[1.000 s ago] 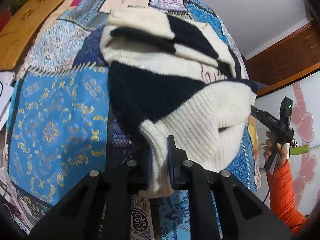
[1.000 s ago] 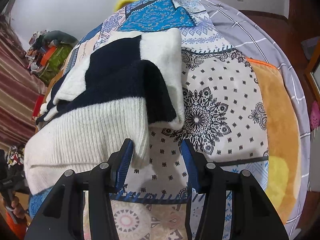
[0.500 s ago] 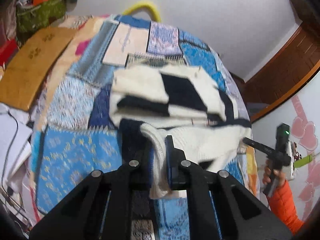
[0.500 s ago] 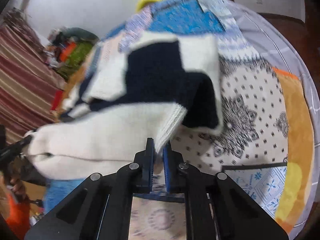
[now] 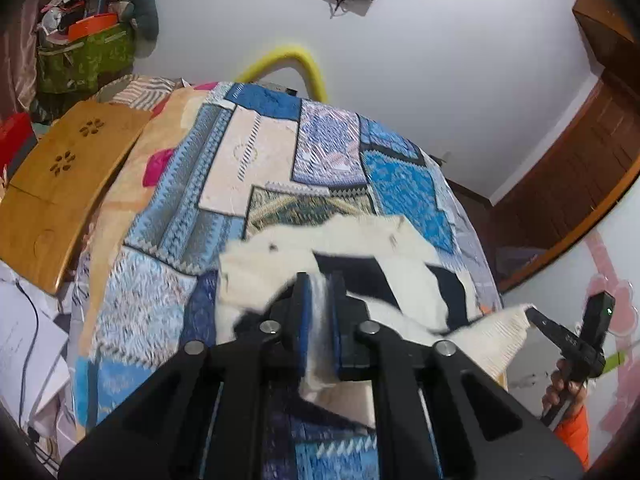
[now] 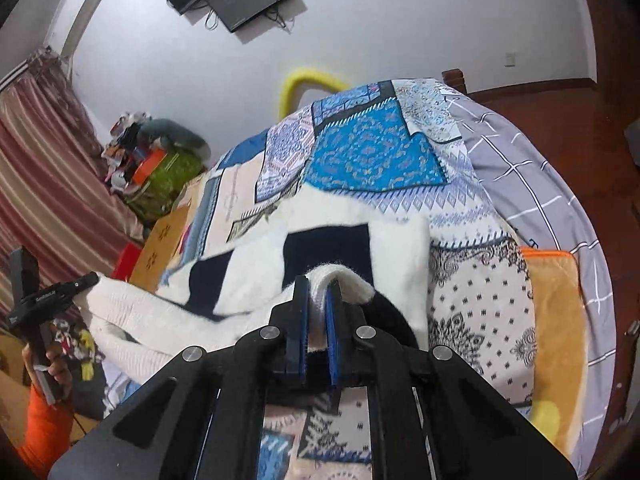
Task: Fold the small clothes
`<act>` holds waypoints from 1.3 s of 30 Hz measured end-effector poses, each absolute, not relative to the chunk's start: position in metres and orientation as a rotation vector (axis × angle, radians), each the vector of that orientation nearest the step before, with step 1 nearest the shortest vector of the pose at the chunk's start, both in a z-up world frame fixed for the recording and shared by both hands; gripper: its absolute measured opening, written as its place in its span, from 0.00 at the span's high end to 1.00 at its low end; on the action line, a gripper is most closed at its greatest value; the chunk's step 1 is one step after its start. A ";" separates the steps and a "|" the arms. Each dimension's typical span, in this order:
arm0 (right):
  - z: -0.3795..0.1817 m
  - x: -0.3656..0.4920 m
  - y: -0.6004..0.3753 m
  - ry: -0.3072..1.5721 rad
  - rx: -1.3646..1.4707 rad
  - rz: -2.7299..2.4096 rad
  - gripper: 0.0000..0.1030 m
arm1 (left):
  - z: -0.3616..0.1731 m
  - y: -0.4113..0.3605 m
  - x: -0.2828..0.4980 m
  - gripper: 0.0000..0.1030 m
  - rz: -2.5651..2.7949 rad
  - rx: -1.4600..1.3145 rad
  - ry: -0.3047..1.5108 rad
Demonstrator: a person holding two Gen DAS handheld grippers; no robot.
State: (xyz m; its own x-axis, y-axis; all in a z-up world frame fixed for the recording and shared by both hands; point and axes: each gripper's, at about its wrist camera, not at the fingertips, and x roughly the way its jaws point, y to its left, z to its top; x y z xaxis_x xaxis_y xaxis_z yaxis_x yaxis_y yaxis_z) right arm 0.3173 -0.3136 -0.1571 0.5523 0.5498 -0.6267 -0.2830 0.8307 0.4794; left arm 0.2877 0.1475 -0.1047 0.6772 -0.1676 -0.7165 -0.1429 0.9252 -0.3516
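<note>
A cream and navy colour-block knitted sweater lies on the blue patchwork-print bedspread, its near ribbed cream hem raised off the bed between two black handheld grippers with blue pads. In the left wrist view the left gripper has its jaws nearly together, having just been closing, with a fold of cream knit pinched between the pads; the cloth is blurred. To the right there, the right gripper grips the stretched hem corner, held by a hand in an orange sleeve.

Only the left view shows the wooden board beside the bed. Only the right wrist view shows the striped curtain, grey checked sheet and orange blanket. Here the left gripper appears at far left on the hem, and the right gripper is clamped almost shut on a rolled cream edge. Both grippers point downward toward the bed.
</note>
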 end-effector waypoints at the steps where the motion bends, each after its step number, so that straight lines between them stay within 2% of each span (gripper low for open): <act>1: -0.156 0.321 -0.314 0.850 0.346 0.499 0.94 | -0.104 0.149 0.293 0.96 -0.006 -0.397 0.829; 2: -0.155 0.323 -0.314 0.847 0.347 0.494 0.94 | -0.104 0.152 0.299 1.00 0.010 -0.390 0.821; 6: -0.157 0.345 -0.313 0.845 0.354 0.469 0.94 | -0.110 0.167 0.323 1.00 0.068 -0.358 0.815; 12: -0.187 0.375 -0.299 0.902 0.293 0.401 0.94 | -0.152 0.180 0.346 1.00 0.074 -0.334 0.923; 16: -0.214 0.389 -0.293 0.969 0.263 0.375 0.92 | -0.186 0.182 0.347 0.98 0.065 -0.305 0.997; 18: -0.221 0.389 -0.291 0.987 0.248 0.367 0.91 | -0.197 0.183 0.345 0.91 0.051 -0.302 1.027; 21: -0.223 0.386 -0.292 1.004 0.244 0.371 0.84 | -0.208 0.182 0.341 0.80 0.029 -0.298 1.052; 23: -0.218 0.383 -0.292 0.997 0.220 0.362 0.70 | -0.209 0.179 0.340 0.77 0.023 -0.279 1.059; 25: -0.209 0.379 -0.296 0.972 0.199 0.349 0.62 | -0.207 0.176 0.339 0.77 0.002 -0.267 1.061; 28: -0.193 0.373 -0.303 0.940 0.183 0.356 0.59 | -0.202 0.172 0.339 0.70 -0.019 -0.278 1.052; 30: -0.184 0.370 -0.307 0.925 0.162 0.354 0.53 | -0.197 0.169 0.341 0.61 -0.027 -0.279 1.039; 32: -0.179 0.366 -0.309 0.906 0.134 0.358 0.44 | -0.195 0.164 0.342 0.61 -0.037 -0.269 1.034; 35: -0.179 0.363 -0.308 0.897 0.084 0.358 0.39 | -0.199 0.155 0.348 0.61 -0.051 -0.256 1.052; 39: -0.193 0.364 -0.306 0.927 0.046 0.359 0.39 | -0.211 0.148 0.357 0.61 -0.061 -0.250 1.079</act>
